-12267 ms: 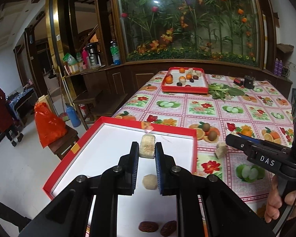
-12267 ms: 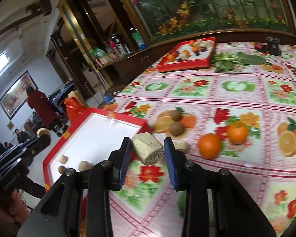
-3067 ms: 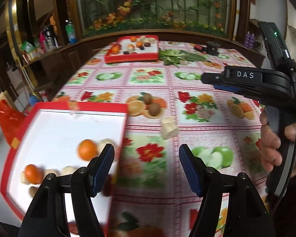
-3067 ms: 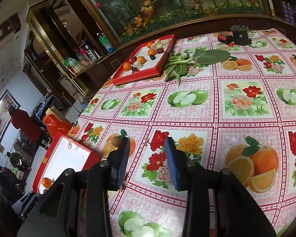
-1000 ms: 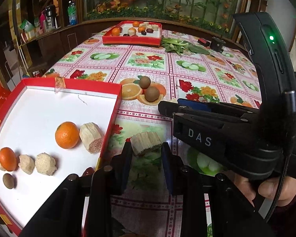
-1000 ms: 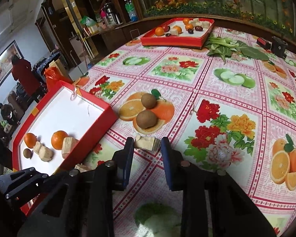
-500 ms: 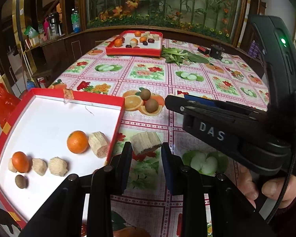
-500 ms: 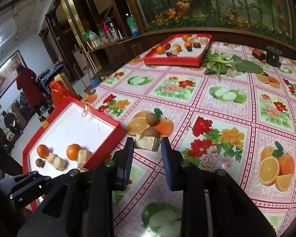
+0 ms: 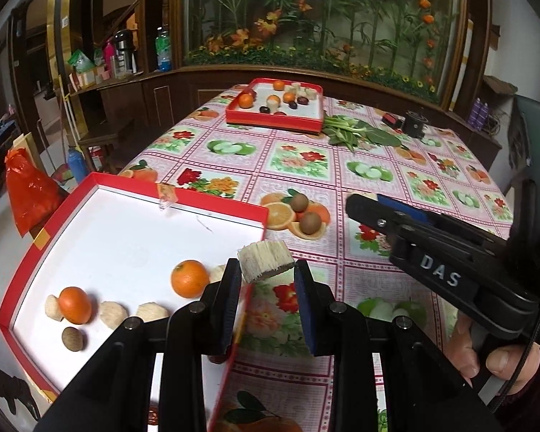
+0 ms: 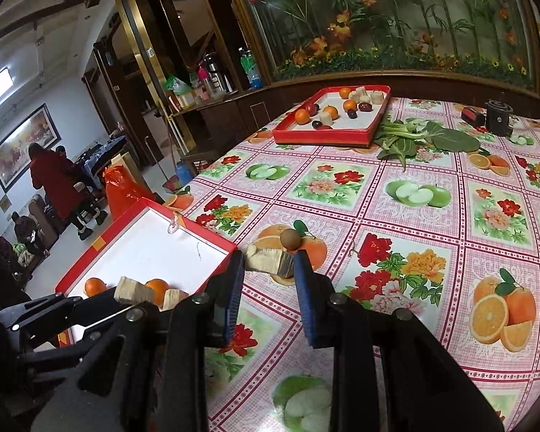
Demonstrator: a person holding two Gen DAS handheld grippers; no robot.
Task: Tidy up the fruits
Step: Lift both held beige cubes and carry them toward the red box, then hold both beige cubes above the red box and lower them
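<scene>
Holding one pale fibrous sugarcane chunk (image 9: 265,258) in the left tool (image 9: 268,280) – pinched w/ both pads, just above the right rim of the red-walled white-floored cardboard tray (image 9: 129,183). We've a second cane chunk (image 10: 270,260) pinched in the right tool (image 10: 268,280) over the counter (image 10: 414,223). Probably stiff, light, rough-cut – grip across the flat sides; cut ends could slip.
</scene>
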